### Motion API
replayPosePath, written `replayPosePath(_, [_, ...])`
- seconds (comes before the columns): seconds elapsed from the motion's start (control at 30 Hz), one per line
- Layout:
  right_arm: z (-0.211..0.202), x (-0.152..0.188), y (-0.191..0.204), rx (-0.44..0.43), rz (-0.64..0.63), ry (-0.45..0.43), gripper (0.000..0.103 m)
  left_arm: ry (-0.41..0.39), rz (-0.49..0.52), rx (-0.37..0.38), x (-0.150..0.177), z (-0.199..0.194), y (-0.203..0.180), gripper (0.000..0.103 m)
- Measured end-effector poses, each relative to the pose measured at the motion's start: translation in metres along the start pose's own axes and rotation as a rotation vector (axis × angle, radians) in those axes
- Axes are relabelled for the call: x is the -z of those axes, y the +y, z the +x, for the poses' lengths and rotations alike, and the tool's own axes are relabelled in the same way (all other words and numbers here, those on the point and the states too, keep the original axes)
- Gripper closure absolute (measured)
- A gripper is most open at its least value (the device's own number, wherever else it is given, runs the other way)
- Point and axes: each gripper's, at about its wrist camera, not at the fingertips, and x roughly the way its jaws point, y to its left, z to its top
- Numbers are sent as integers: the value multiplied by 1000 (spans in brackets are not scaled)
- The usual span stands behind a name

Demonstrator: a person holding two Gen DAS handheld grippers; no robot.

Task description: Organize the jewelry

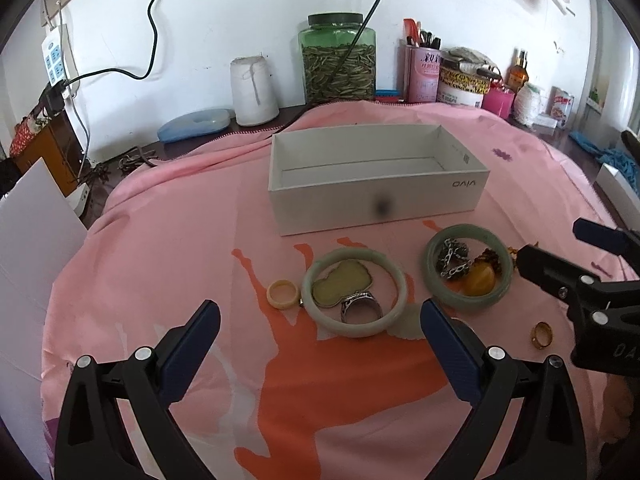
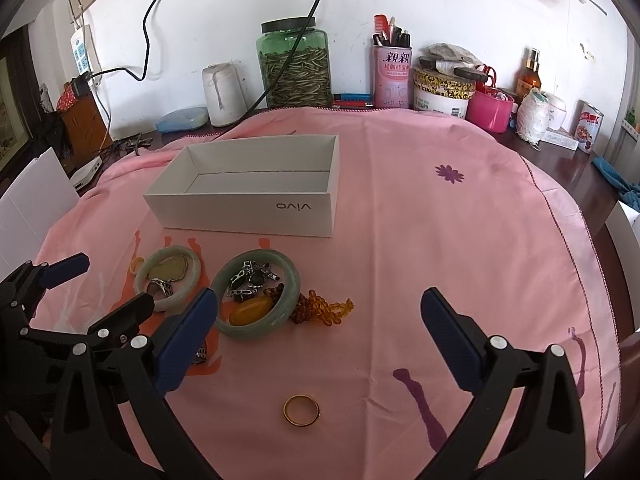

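Holding both tools spread and empty above the pink cloth [image 2: 440,240] on the table, we see the left tool [image 1: 320,328] near a pale green bangle [image 1: 354,292] ringing a cream pendant [image 1: 342,282] and silver ring [image 1: 360,308]. Our right tool [image 2: 320,320] hangs over a gold ring [image 2: 301,410]. A second bangle [image 2: 256,294] surrounds an amber stone [image 2: 250,310] and what looks like silver chain. Beyond sits the empty white box [image 2: 248,208].
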Motion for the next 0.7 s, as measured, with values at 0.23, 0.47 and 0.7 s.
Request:
replayPosePath(0.23, [0, 1, 0, -3, 2, 0, 6, -1, 3, -10, 1, 0, 1, 5])
replayPosePath(0.47, [1, 1, 0, -4, 3, 0, 6, 1, 6, -11, 0, -1, 0, 5])
replayPosePath(0.7, [1, 1, 0, -3, 3, 0, 6, -1, 16, -16, 1, -1, 0, 5])
